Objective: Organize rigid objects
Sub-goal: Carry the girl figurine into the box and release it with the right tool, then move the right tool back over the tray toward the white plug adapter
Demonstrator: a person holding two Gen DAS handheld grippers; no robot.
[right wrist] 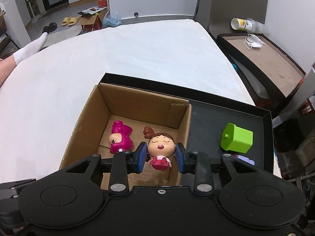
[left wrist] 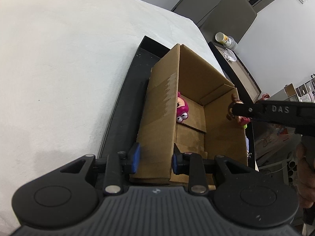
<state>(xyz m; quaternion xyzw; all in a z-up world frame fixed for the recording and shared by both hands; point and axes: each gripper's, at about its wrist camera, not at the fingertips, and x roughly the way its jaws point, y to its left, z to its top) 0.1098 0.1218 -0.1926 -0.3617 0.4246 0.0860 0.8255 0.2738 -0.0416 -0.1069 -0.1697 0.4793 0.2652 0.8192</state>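
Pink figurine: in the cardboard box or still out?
In. The pink figurine lies on its side on the cardboard box floor, left of the doll held by the right gripper.

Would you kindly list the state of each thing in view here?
Cardboard box: open-topped, standing in the black tray.
Pink figure: lying inside the box.
Brown-haired doll: held over the box.
Green cube: tipped over in the tray.
Left hand-held gripper: shut on the box wall.
Right hand-held gripper: shut on the doll.
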